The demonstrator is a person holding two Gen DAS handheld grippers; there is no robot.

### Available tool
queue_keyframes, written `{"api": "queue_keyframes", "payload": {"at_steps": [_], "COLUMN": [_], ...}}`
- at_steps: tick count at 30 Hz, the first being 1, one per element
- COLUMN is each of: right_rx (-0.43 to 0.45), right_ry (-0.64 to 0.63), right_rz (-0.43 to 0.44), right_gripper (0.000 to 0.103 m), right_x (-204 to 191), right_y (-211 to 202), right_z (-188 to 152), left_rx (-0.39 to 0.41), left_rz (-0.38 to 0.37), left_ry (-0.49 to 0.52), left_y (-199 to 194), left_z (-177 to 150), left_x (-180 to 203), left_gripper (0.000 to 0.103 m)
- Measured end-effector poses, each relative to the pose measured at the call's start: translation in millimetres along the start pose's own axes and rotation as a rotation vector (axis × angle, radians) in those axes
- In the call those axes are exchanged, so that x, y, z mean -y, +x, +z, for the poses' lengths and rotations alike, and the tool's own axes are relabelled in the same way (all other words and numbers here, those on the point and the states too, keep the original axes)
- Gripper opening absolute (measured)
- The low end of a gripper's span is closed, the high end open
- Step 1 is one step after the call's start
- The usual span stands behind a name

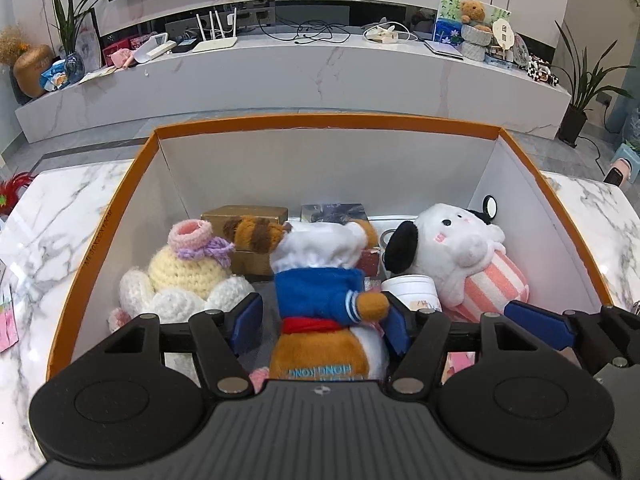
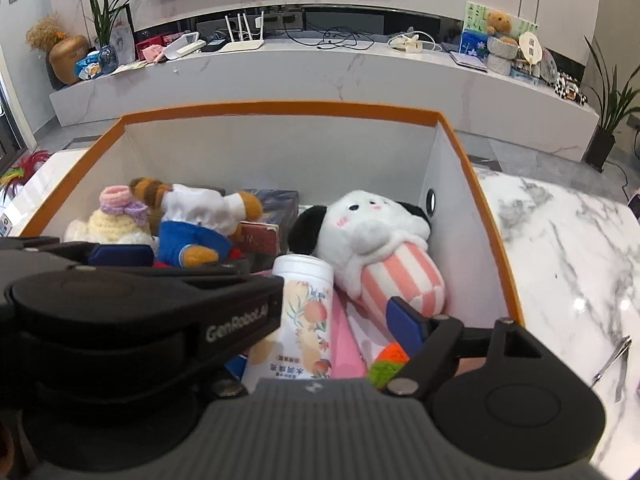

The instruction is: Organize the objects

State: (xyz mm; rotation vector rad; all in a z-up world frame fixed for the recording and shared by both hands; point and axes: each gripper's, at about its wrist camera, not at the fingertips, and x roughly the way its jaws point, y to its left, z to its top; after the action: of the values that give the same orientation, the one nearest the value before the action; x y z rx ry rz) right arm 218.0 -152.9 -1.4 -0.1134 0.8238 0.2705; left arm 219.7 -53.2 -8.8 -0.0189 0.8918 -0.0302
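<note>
An orange-rimmed box [image 1: 320, 122] with white walls stands on the marble table and holds the toys. A brown plush in a blue jacket [image 1: 320, 296] stands upright between the pads of my left gripper [image 1: 322, 322]. The right pad touches its paw and the left pad stands a little off, so the jaws are open. My right gripper [image 2: 320, 320] hangs open over a white peach-print bottle [image 2: 306, 312]. Its left finger is hidden behind the other tool, and its right pad [image 2: 404, 320] is beside the striped white dog plush [image 2: 380, 240]. A cream crocheted doll [image 1: 188, 268] sits at the left.
Deeper in the box lie a gold carton [image 1: 244, 216], a dark book [image 1: 332, 212], a pink sheet [image 2: 348, 344] and a crocheted carrot [image 2: 386, 364]. Marble tabletop [image 2: 560, 260] flanks the box, with a metal tool [image 2: 612, 356] at the right. A cluttered TV console stands behind.
</note>
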Motion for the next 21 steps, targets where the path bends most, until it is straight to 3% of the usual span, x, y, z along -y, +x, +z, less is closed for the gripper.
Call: {"api": "queue_keyframes", "payload": {"at_steps": [9,13,21], "right_rx": [0.013,0.041,0.058], "right_ry": [-0.018,-0.033,-0.027], "right_rz": [-0.005,-0.035,-0.053], "right_gripper": [0.085,0.097,0.097], "right_x": [-5.1,-6.7,-7.5], "right_y": [-8.3,-17.0,-31.3], "right_z": [0.3,-0.1,-1.0], "left_rx": [0.041,0.055,0.015], "left_rz": [0.029,0.039,-0.017], "left_ry": [-0.004,-0.037,-0.151], "left_y": [-14.2,-21.2,-30.0], "left_z": [2.6,4.9,1.5], "left_x": [-3.6,-11.4,-30.1], "left_gripper": [0.074,0.074,0.075]}}
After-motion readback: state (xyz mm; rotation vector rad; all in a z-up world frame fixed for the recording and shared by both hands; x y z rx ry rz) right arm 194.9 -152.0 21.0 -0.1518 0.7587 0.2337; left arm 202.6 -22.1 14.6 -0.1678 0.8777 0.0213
